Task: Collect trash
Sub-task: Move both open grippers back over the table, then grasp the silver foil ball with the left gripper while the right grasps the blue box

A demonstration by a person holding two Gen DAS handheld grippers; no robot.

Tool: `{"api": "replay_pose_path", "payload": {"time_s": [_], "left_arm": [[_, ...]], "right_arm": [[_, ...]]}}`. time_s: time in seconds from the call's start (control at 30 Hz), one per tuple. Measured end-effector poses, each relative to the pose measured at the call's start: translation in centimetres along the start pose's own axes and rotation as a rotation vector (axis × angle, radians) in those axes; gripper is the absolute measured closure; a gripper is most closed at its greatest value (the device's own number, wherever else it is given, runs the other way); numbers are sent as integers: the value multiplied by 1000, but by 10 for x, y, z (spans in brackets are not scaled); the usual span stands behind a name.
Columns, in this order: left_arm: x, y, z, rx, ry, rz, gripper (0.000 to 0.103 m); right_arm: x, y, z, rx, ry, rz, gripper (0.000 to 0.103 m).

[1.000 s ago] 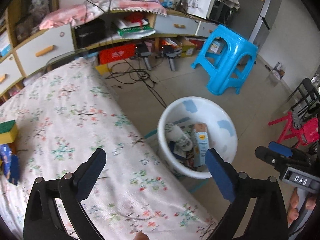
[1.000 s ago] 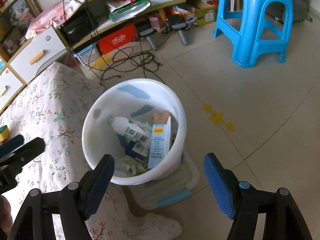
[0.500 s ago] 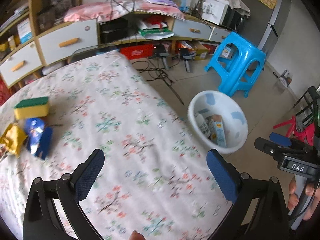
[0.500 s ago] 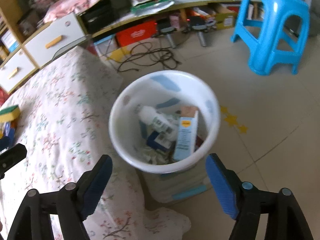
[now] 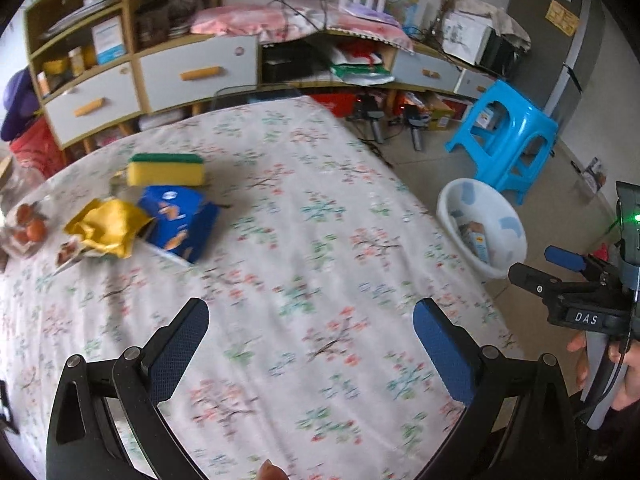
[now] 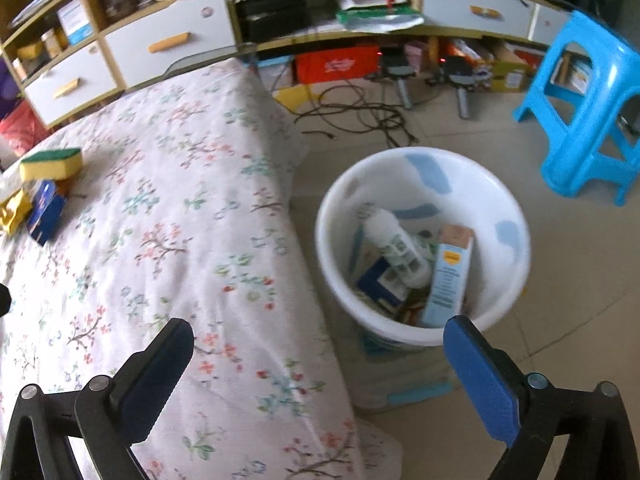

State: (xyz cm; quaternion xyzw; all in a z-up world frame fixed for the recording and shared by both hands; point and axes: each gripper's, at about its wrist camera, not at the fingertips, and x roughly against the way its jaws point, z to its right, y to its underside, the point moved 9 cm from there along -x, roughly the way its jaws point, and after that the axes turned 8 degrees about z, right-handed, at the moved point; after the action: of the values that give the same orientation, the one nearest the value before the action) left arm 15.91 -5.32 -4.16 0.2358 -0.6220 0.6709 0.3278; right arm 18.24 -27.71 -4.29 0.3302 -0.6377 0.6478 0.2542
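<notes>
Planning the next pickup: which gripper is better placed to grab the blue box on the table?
Probably the left gripper: open, empty, facing the blue box. The right gripper, also open, straddles the table edge by the white bin.

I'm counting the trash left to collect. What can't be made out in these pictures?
- Left wrist view: printing on the blue box and yellow bag is blurred by motion.
- Left wrist view: reddish items at the left edge are too blurred to identify.
- Right wrist view: the bin bottom is hidden beneath the bottle and carton.

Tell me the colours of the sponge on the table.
The sponge is yellow with a green top layer, clearest in the left wrist view.
</notes>
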Motion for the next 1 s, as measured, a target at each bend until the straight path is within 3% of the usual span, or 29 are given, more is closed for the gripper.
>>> {"api": "replay_pose_path", "payload": {"time_s": [0.3, 0.53, 0.67, 1.0], "left_arm": [[16, 26, -59, 49, -54, 3, 0], [35, 54, -124, 80, -139, -7, 0], [41, 73, -154, 94, -167, -46, 0], [32, 114, -180, 219, -159, -139, 0]], "right_arm": [[-11, 4, -52, 108, -36, 6, 1], [-22, 13, -99, 169, -108, -19, 1], [-29, 22, -125, 229, -129, -35, 1], [-44, 43, -171, 326, -168, -84, 1]]}}
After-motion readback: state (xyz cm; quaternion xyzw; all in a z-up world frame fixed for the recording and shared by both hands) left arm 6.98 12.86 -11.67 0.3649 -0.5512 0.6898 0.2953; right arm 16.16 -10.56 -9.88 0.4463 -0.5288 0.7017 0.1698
